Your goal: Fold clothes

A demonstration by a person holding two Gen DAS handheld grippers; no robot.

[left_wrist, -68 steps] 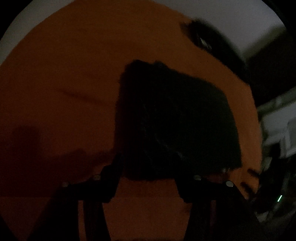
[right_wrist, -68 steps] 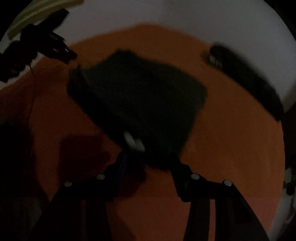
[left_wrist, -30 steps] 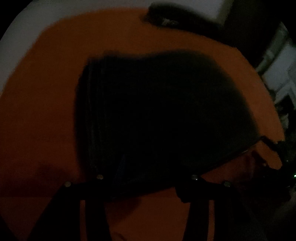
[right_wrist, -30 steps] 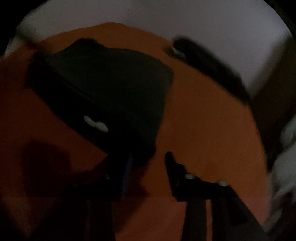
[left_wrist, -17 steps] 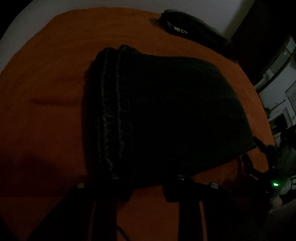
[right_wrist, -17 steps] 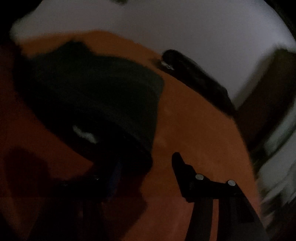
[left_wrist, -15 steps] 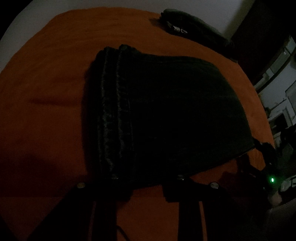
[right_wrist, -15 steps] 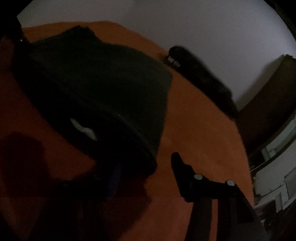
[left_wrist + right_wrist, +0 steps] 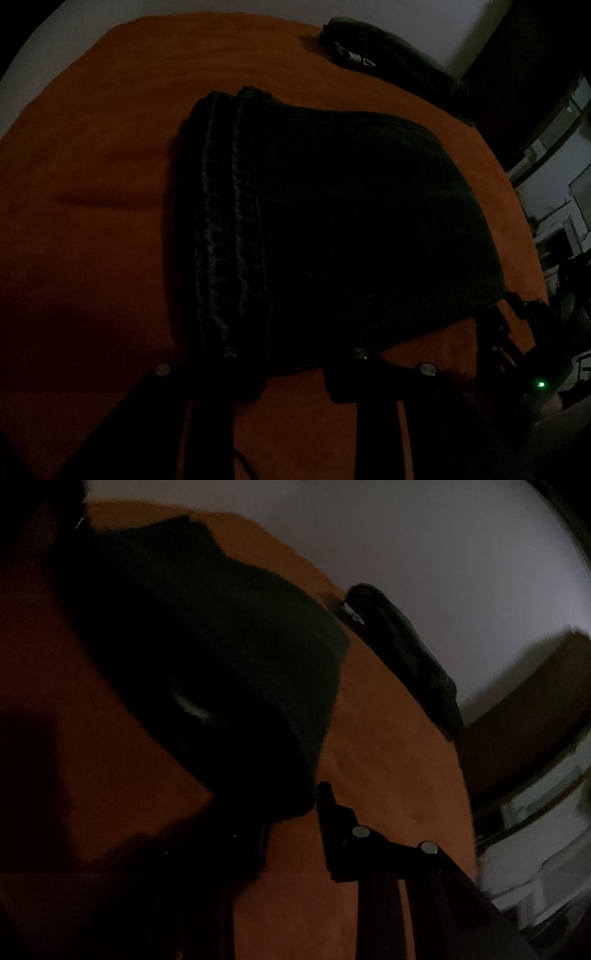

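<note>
A dark folded garment (image 9: pixel 351 221) lies on an orange cloth (image 9: pixel 92 147), its stitched hems stacked along the left side. My left gripper (image 9: pixel 295 343) is at the garment's near edge, jaws narrow, with the edge between its fingers. In the right wrist view the garment (image 9: pixel 221 646) shows a pale label (image 9: pixel 192 705). My right gripper (image 9: pixel 291 805) is at its near corner; the jaws are closing with that corner between them, and the right finger (image 9: pixel 327 801) touches the fabric. The other finger is lost in the dark. The right gripper's body (image 9: pixel 517 350) shows beside the garment's right corner.
A second dark bundle (image 9: pixel 388 55) lies at the far edge of the orange cloth (image 9: pixel 388 757), also in the right wrist view (image 9: pixel 406 646). A pale wall is behind it. Pale furniture (image 9: pixel 554 166) stands beyond the cloth's right edge. The room is very dim.
My left gripper came up to the garment's near edge and its jaws narrowed on it. My right gripper rolled and dropped to the corner, and its right finger moved in against the fabric.
</note>
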